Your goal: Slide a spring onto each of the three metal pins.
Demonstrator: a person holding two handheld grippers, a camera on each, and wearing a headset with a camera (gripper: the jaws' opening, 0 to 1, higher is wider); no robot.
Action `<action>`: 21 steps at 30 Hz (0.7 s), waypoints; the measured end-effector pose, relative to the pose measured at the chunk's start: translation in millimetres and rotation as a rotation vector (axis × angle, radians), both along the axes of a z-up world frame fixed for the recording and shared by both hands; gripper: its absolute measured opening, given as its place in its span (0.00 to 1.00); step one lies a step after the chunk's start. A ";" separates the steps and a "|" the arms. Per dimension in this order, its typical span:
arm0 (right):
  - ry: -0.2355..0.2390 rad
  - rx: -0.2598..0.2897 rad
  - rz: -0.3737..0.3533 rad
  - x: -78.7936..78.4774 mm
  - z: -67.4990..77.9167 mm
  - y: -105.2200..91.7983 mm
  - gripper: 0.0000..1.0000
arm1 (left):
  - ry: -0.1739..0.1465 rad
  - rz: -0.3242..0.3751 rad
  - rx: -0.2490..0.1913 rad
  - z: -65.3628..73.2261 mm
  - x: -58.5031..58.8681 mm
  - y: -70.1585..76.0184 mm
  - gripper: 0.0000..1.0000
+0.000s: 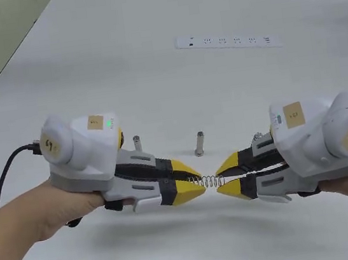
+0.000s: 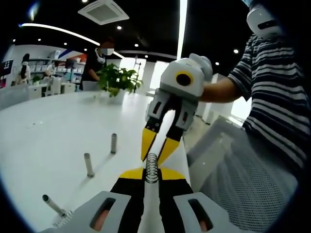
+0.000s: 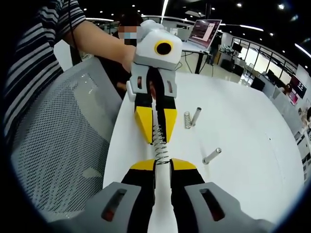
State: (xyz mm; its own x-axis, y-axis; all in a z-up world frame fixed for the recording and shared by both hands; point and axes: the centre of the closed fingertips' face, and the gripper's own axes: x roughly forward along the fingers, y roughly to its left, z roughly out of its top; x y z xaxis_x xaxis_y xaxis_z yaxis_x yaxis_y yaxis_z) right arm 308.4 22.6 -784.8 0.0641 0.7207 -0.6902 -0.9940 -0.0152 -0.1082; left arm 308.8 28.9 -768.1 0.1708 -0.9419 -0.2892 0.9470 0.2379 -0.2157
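We find the spring (image 1: 210,180) bridging the two grippers, held clear of the table (image 1: 119,54) near its front edge. The left gripper (image 1: 202,184) is pinched onto one end. The right gripper (image 1: 220,181) stands narrow around the other end; we cannot tell whether it bites or merely brackets the coil. We judge this a hand-over or re-grip before threading. An upright pin (image 1: 200,143) stands just beyond. Next, one gripper must let go, then the coil's open end must be lined up over that pin.
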 end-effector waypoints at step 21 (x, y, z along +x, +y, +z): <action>-0.066 0.031 0.069 1.4 32.6 11.0 0.07 | -0.008 0.013 0.022 -3.5 0.9 2.5 0.02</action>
State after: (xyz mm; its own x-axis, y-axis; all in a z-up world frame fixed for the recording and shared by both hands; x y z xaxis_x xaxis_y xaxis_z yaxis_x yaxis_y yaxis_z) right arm 309.8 33.6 -752.1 0.0583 0.7456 -0.6638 -0.9815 -0.0787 -0.1746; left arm 309.7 31.4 -771.6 0.1852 -0.9331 -0.3084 0.9457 0.2545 -0.2023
